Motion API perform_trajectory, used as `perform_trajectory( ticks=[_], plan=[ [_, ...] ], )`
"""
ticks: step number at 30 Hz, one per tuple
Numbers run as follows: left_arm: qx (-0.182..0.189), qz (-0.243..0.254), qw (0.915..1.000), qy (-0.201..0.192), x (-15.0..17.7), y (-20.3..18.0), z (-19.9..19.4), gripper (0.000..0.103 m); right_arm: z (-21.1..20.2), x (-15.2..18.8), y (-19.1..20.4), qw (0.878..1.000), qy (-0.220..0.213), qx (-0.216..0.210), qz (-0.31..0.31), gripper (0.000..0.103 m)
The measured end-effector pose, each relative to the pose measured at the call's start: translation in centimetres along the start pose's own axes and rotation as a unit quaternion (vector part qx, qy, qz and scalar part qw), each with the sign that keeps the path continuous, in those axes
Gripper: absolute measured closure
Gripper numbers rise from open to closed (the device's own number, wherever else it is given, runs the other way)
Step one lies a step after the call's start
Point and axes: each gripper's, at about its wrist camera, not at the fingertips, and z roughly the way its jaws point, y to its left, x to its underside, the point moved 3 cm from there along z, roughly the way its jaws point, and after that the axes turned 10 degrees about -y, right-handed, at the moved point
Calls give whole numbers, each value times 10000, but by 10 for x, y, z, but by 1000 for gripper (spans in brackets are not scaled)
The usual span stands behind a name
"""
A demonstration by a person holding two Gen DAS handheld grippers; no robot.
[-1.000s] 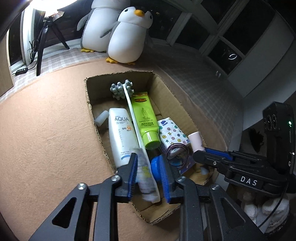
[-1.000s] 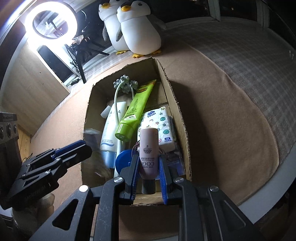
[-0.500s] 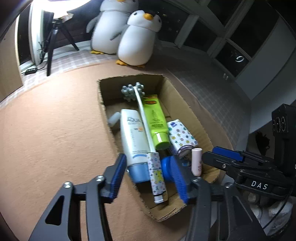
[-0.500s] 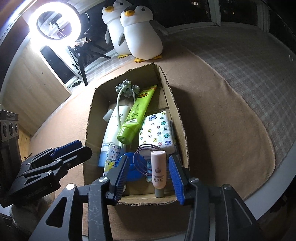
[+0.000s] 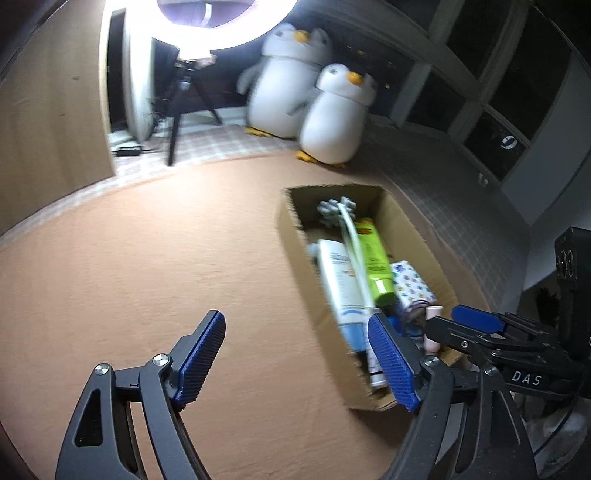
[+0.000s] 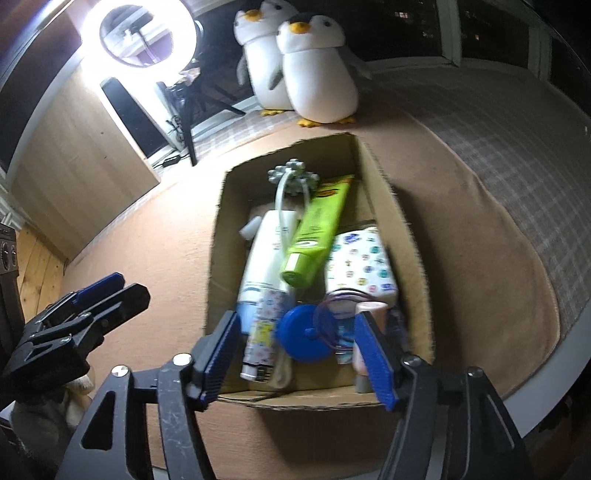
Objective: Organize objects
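A: Cardboard box (image 6: 402,236) on the tan surface (image 5: 147,277), open-topped, packed full.

B: Contents?

A: White sunscreen tube (image 6: 264,254), lettering too blurred to read. Green tube (image 6: 317,229) lying across it, cap toward the camera, print unreadable. Tissue pack (image 6: 364,266) with coloured smiley pattern along the right wall. Blue round lid (image 6: 301,338) and patterned slim tube (image 6: 264,332) at the near end. Pink bottle (image 6: 367,314) by the near right corner. White-handled massager (image 6: 291,177) with grey knobbed head at the far end.

B: Left gripper (image 5: 295,360)?

A: Fingers just been opening, now spread wide, nothing between them, over bare surface left of the box.

B: Right gripper (image 6: 301,356)?

A: Also just been opening; fingers apart above the box's near end, pads clear of everything. "DAS" readable on its body in the left wrist view.

B: Background?

A: Two penguin plush toys (image 6: 314,70), ring light (image 6: 136,33) on a tripod.
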Motion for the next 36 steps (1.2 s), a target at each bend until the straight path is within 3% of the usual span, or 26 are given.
perform_trajectory(
  ticks=[11, 21, 36],
  plan=[
    [-743, -340, 9965, -180, 12, 82, -58, 20, 16, 5, 71, 9990, 220, -221, -319, 35],
    [-1317, -667, 9887, -276, 36, 152, -112, 20, 18, 17, 155, 9944, 34, -620, -853, 35],
    [-1706, -1181, 9782, -100, 95, 221, -164, 20, 18, 52, 252, 9844, -85, -843, -1545, 35]
  ],
)
